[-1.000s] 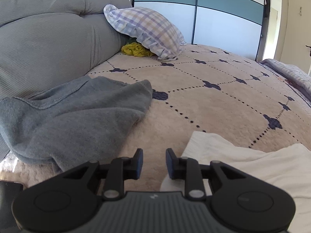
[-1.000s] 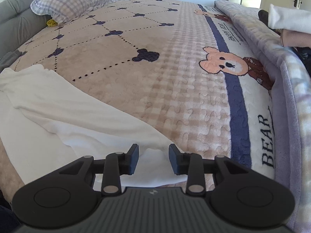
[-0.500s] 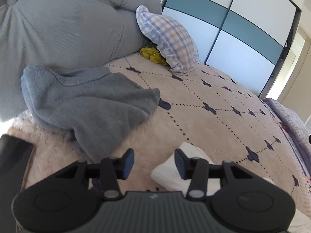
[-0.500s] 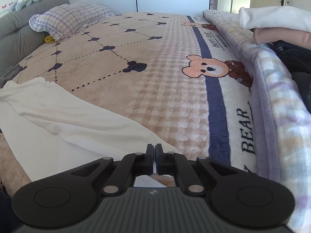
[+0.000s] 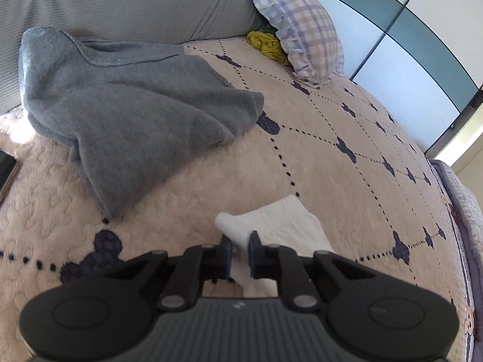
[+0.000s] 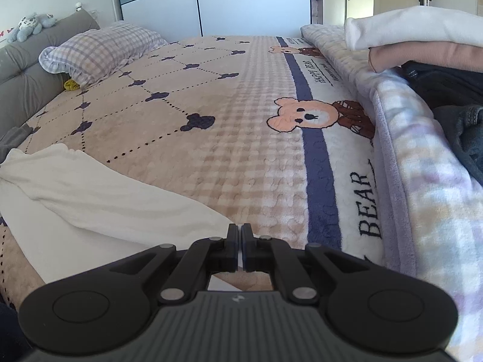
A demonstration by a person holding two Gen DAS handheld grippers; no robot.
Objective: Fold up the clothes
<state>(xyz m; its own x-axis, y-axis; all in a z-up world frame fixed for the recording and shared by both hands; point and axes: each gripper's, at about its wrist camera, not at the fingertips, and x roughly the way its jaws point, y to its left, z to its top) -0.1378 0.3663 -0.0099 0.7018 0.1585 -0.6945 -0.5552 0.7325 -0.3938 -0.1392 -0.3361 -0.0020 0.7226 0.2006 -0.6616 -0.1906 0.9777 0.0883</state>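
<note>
A white garment (image 6: pixel 99 193) lies spread along the near edge of the bed's bear-print blanket (image 6: pixel 229 126). My right gripper (image 6: pixel 240 235) is shut on its right-hand edge, and a thin strip of white cloth shows between the fingers. In the left wrist view a bunched corner of the white garment (image 5: pixel 283 223) runs between the pads of my left gripper (image 5: pixel 240 242), whose jaws are closing and press on the cloth. A crumpled grey sweater (image 5: pixel 129 111) lies apart, up and to the left of that gripper.
A plaid pillow (image 5: pixel 302 27) and a yellow cloth (image 5: pixel 267 43) sit by the grey headboard (image 5: pixel 120 3). A phone (image 5: pixel 6 169) lies at the left edge. Folded white and pink clothes (image 6: pixel 416 42) and dark jeans (image 6: pixel 452 99) rest on a lilac quilt at the right.
The left gripper rolled, widened over the white garment's corner, then closed on it. The right gripper closed on the garment's edge and lifted slightly toward the right.
</note>
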